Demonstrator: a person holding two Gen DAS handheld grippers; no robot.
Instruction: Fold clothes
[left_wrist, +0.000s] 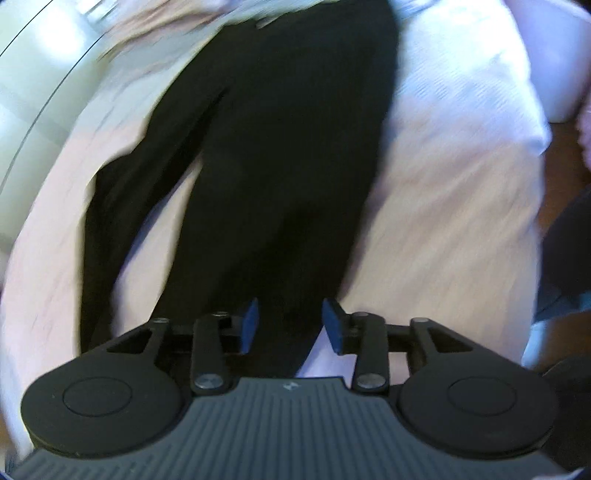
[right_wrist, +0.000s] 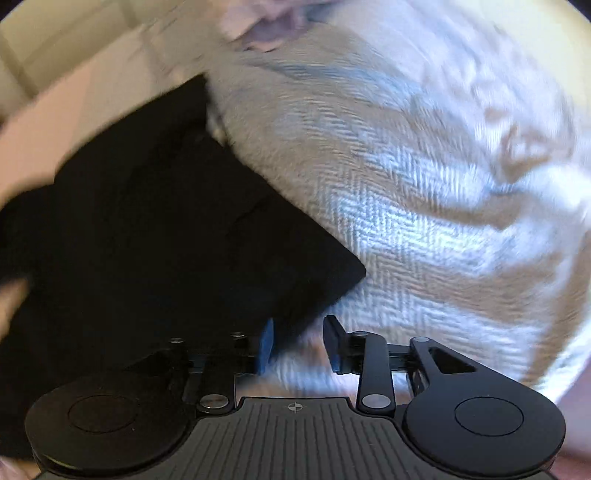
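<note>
A long black garment (left_wrist: 266, 155) lies stretched out on a pale pink bed sheet (left_wrist: 443, 229), running away from me, with a narrow part (left_wrist: 110, 229) trailing on its left. My left gripper (left_wrist: 291, 323) hovers over its near end, open, with the black cloth beneath the gap and its blue pads clear of it. In the right wrist view the black garment (right_wrist: 155, 243) lies bunched at the left. My right gripper (right_wrist: 299, 343) stands open at the garment's lower right edge, over a white herringbone blanket (right_wrist: 424, 206). Both views are motion-blurred.
A white pillow or folded bedding (left_wrist: 480, 74) lies at the bed's far right. A pale wall or panel (left_wrist: 37, 74) borders the bed on the left. Brown floor (left_wrist: 565, 155) shows past the right edge. A pinkish crumpled cloth (right_wrist: 273, 26) sits beyond the blanket.
</note>
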